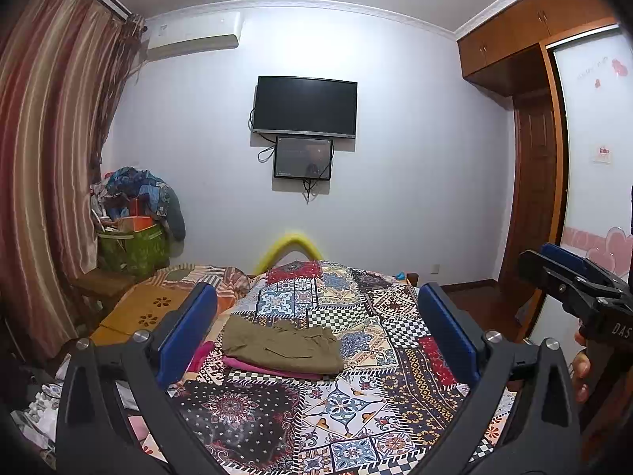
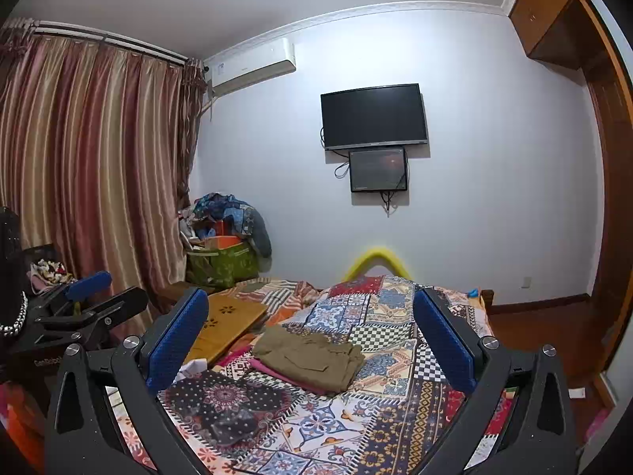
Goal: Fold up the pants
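Observation:
Folded olive-green pants (image 1: 283,344) lie on a folded pink garment (image 1: 273,370) in the middle of the patchwork bedspread (image 1: 356,407). The same olive-green pants (image 2: 310,354) show in the right wrist view on the pink garment (image 2: 277,374). My left gripper (image 1: 316,324) is held above the bed, open, with nothing between its blue pads. My right gripper (image 2: 310,332) is also open and empty, raised short of the pile. The right gripper (image 1: 569,273) appears at the right edge of the left wrist view, held by a hand (image 1: 581,368). The left gripper (image 2: 91,297) appears at the left of the right wrist view.
A yellow wooden lap table (image 2: 225,328) lies on the bed's left side. A green bag piled with clothes (image 2: 221,245) stands in the corner by the striped curtain (image 2: 87,166). Two dark screens (image 2: 374,116) hang on the far wall. A wooden wardrobe (image 1: 534,39) stands to the right.

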`<move>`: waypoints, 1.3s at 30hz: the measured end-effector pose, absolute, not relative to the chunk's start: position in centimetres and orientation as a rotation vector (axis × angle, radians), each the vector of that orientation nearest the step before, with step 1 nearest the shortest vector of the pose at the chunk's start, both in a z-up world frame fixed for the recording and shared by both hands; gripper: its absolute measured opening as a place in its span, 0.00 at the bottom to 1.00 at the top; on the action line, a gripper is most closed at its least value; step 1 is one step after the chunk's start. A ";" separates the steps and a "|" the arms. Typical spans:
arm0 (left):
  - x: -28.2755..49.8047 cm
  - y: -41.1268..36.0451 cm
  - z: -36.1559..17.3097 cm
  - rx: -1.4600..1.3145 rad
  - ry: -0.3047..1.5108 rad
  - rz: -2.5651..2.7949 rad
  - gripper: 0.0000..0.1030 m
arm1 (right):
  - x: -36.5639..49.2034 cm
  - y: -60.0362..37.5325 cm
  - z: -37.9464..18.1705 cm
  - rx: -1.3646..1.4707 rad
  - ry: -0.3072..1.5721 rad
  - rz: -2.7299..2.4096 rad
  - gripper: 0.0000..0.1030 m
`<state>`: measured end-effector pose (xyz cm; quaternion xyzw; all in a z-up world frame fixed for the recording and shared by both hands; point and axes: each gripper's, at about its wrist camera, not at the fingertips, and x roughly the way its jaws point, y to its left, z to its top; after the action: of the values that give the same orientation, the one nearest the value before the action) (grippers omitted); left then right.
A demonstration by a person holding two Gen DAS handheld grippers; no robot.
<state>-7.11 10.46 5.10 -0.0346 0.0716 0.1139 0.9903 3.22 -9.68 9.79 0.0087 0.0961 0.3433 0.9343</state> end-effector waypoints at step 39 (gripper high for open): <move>-6.2 10.2 4.7 -0.078 0.168 0.201 1.00 | 3.3 -9.9 9.7 0.018 0.209 0.692 1.00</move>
<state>-6.23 10.16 4.65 -0.0387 0.0838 0.1000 0.9907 3.28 -9.87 9.72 0.0088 0.1021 0.3383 0.9354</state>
